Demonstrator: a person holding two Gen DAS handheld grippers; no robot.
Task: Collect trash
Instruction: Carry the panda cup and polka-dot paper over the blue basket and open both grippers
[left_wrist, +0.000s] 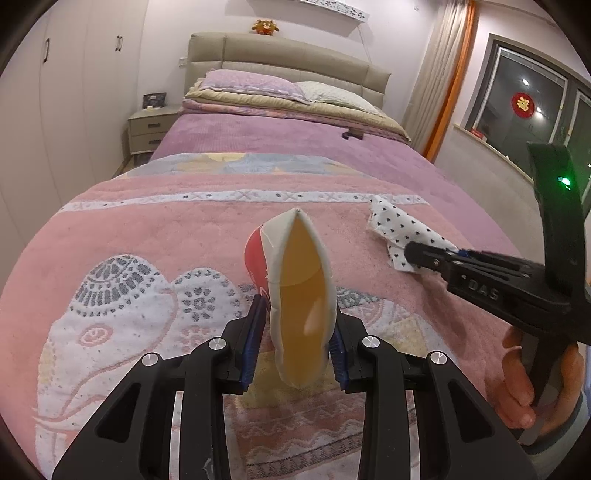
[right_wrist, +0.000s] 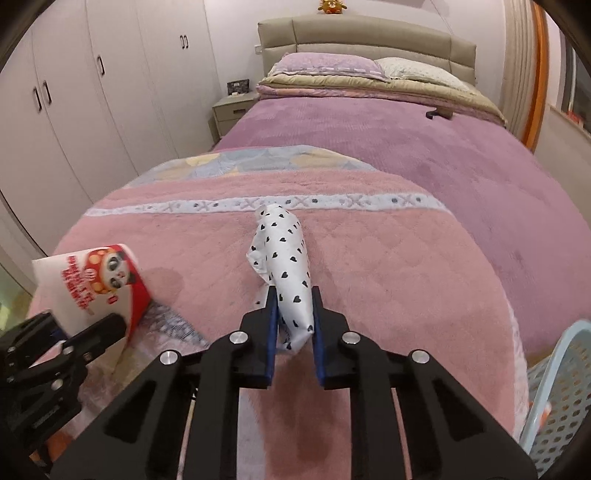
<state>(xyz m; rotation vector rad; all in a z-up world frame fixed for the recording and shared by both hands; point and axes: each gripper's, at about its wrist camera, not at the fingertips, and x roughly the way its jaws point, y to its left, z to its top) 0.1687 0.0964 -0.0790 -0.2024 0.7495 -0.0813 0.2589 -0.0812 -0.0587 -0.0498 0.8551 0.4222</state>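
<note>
Paper cup (left_wrist: 299, 295) squeezed in left claw (left_wrist: 297, 347), spotted wrapper (right_wrist: 284, 273) in right claw (right_wrist: 293, 332), over pink blanket (right_wrist: 388, 266)

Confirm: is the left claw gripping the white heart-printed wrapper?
No: the left claw squeezes the red-and-white paper cup, while the right claw holds the white heart-printed wrapper.

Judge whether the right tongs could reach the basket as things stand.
Probably yes: the basket sits just right of the right tongs, nothing visible between, though they're shut on a wrapper.
</note>
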